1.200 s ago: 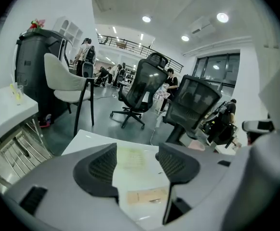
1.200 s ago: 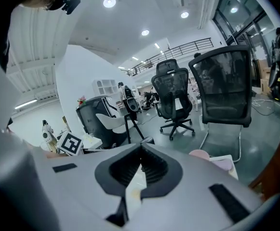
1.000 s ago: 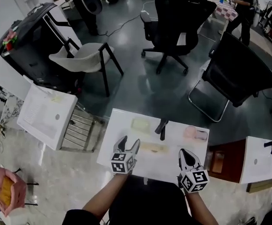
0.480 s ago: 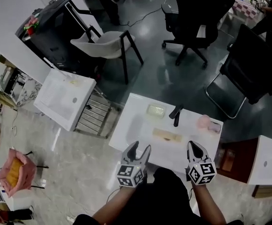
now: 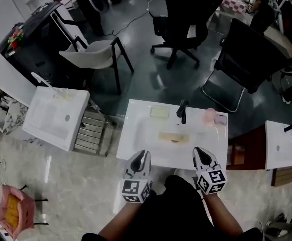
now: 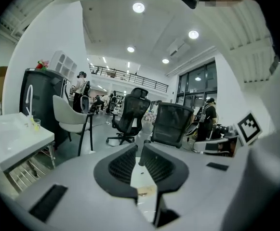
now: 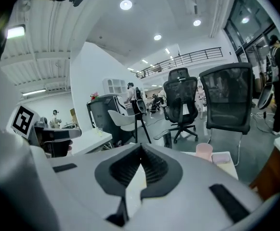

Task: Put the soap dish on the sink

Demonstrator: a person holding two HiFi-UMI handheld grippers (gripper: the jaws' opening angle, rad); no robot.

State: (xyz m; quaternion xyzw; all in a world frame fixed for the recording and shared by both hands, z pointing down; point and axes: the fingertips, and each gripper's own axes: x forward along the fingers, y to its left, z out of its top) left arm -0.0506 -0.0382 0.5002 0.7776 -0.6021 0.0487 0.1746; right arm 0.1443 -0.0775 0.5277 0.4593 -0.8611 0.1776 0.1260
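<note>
The room I was looking into was big and open, with a glossy dark floor (image 5: 151, 84) that gave way to a pale stone-look floor (image 5: 60, 185) nearer me. A black cabinet (image 5: 32, 39) stood at the far left. On the dark floor were a black office chair (image 5: 186, 14), a black mesh chair (image 5: 246, 59) and a white chair (image 5: 88, 56). Three white sinks stood in a row. The middle sink (image 5: 135, 139) was straight ahead of me, a second sink (image 5: 45, 122) was well off to the left, and a third sink (image 5: 281, 149) was off to the right. A pink bag (image 5: 12, 210) sat on the pale floor at the lower left. On the middle sink's back ledge the black faucet (image 5: 182, 110) stood upright. The soap dish (image 5: 159, 112) lay just to its left on that ledge, and a pink cup (image 5: 209, 115) stood to its right. A flat tan thing (image 5: 174, 136), which I could not identify, lay in the basin in front of the faucet. Both claws hung at the sink's near edge, well apart from the dish. The left claw (image 5: 140, 154) was closing, its jaws down to a narrow gap with nothing between them. The right claw (image 5: 201, 152) had its jaws together at the tips and held nothing.
</note>
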